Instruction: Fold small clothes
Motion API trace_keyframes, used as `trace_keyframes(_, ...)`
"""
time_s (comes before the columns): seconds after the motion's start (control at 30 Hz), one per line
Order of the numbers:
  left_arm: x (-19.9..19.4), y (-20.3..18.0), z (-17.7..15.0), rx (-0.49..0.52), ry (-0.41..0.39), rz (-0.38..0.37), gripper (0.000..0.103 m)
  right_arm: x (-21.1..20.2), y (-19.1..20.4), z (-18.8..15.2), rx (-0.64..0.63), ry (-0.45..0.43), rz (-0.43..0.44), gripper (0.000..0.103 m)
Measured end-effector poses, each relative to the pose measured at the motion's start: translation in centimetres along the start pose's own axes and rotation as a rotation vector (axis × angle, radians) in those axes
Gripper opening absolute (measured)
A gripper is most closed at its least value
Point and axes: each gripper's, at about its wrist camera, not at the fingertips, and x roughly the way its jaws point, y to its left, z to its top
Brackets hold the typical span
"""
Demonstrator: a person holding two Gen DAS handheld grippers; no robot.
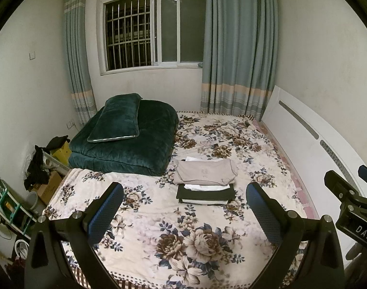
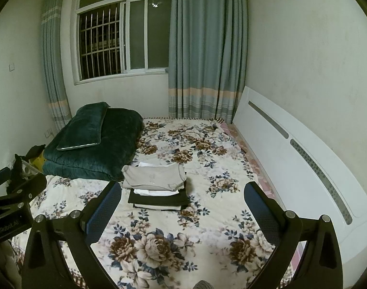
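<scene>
A stack of folded small clothes [image 1: 206, 183] lies on the floral bed sheet [image 1: 183, 240], with a beige folded garment [image 1: 205, 172] on top of white and black ones. The stack also shows in the right wrist view [image 2: 157, 187]. My left gripper [image 1: 183, 190] is open and empty, held above the bed short of the stack. My right gripper [image 2: 183, 190] is open and empty too, with the stack ahead on its left. The right gripper's body shows at the right edge of the left wrist view [image 1: 351, 202].
A folded dark green quilt with a pillow on it [image 1: 125, 137] lies at the bed's far left. A white headboard [image 1: 311, 142] runs along the right. Boxes, dark clothes and a rack [image 1: 39, 175] stand on the floor at left. A window and curtains are behind.
</scene>
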Motion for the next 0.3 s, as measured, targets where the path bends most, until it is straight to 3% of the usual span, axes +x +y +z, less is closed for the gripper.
trace_keyframes(0.3, 0.18, -0.14, 0.46, 0.002, -0.003, 0.002, 0.103, 0.04, 0.05, -0.20, 0.000, 0.001, 0.000, 0.103)
